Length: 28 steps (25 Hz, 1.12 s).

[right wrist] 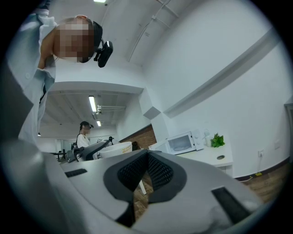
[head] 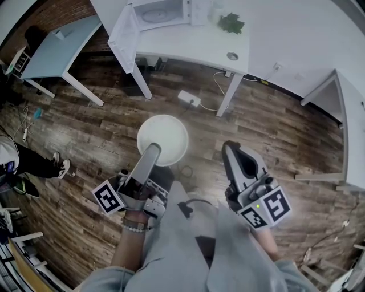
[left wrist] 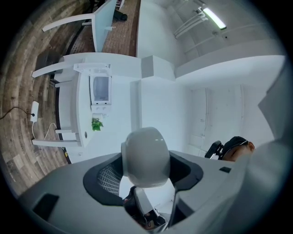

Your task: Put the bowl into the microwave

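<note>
- The left gripper (head: pixel 153 150) pinches the white bowl (head: pixel 168 134) at its near edge between its jaws, carrying it above the floor, well short of the microwave (head: pixel 165 11).
- The microwave's door (head: pixel 124 37) stands open over the white surface (head: pixel 205 44), likely ready to receive the bowl.
- The right gripper (head: pixel 229 148) has its jaws pressed together on nothing, held off to the side.

Top centre: microwave (head: pixel 168 12) on table (head: pixel 194 47), plant (head: pixel 231 23) to its right. Mid-frame below: bowl (head: pixel 165 134), right gripper (head: pixel 231 148) at its lower right.
</note>
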Motion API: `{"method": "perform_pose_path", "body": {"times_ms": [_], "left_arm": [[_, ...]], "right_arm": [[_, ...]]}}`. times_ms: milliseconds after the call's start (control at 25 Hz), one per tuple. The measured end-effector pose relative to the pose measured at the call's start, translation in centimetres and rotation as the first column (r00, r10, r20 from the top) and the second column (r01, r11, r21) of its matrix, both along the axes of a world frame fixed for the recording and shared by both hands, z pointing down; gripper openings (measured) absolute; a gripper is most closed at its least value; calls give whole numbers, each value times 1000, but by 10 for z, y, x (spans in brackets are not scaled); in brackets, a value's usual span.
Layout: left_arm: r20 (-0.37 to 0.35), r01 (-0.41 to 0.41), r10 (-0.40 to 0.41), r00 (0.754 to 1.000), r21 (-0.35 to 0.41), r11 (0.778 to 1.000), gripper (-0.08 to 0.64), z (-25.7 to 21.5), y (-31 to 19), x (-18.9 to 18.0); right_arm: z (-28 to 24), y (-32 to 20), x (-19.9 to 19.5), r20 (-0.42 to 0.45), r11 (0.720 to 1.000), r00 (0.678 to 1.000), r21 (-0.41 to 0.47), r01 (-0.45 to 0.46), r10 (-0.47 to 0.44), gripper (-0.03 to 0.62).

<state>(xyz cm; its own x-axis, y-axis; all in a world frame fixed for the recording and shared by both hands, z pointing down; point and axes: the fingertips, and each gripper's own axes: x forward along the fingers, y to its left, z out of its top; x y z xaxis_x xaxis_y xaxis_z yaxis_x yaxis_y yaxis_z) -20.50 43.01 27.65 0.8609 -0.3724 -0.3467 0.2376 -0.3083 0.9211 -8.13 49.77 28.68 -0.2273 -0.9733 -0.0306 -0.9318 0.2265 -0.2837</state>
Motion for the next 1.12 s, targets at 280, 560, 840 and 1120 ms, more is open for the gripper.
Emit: {"method": "perform_pose_path", "body": {"times_ms": [280,560,840,1120], "left_arm": [[5,2,-2,1000,13,1000,262,0,-3,3],[7,-6,6,1000,12,1000,262,1,-28,1],[11,-49,49,999,2,999,262,1,-60,3],[12,-102,102,995,-11,995,262,5,-109,10]], "right_arm": [[2,-5,4,6,1000,1000,-1,2,-2,0],[-1,-27,-3,-28,1000,1000,5,0,0,0],[0,-61,-6,-19,1000,999,-5,-27,27,0],[3,-103,-2,-25,997,997,-21,-78,78,0]]}}
